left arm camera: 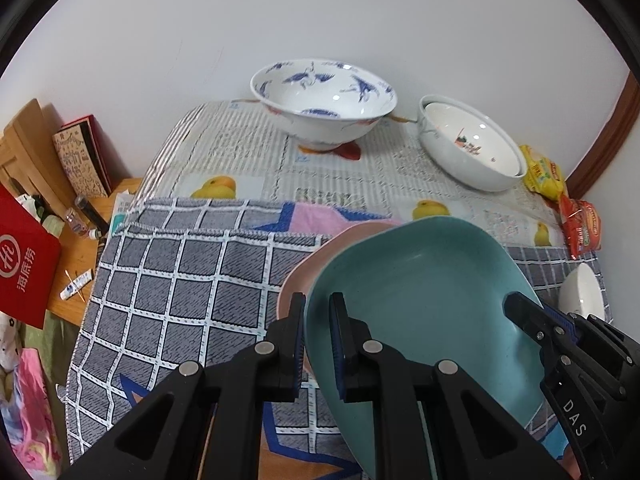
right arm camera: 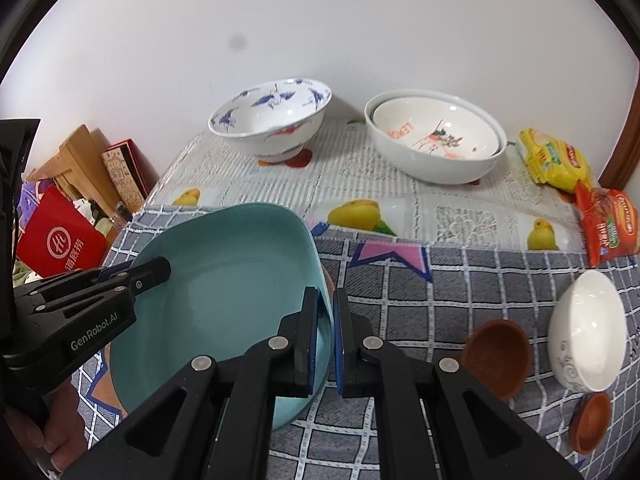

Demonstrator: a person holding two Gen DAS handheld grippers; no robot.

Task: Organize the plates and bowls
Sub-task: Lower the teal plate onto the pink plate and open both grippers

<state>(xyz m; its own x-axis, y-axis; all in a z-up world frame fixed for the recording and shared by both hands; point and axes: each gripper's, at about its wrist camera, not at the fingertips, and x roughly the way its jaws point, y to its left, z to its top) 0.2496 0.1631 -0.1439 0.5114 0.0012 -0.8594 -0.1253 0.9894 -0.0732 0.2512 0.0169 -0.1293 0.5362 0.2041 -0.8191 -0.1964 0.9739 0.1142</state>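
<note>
Both grippers are clamped on one teal plate (left arm camera: 420,300): the left gripper (left arm camera: 318,344), at the bottom centre of its own view, pinches the plate's left rim with its jaws nearly closed, and the right gripper (right arm camera: 326,340), at the bottom centre of the other view, pinches the opposite rim the same way. The plate hangs tilted above the checked towel (left arm camera: 168,280), and in the left view it sits over a pink plate (left arm camera: 316,264) whose edge peeks out at centre frame; whether the two touch cannot be told. That looks like a stacking step in hand, not yet finished. At the upper centre a blue-patterned bowl (right arm camera: 272,120) stands alone on the printed tablecloth (right arm camera: 360,192), and to its right a white bowl (right arm camera: 436,136) already has a smaller bowl nested in it, so part of the sorting seems done. At the lower right of the right view a small white bowl (right arm camera: 586,332) lies on its side beside two brown dishes (right arm camera: 498,360), still loose. These, and perhaps the blue bowl, appear to be what is left.
</note>
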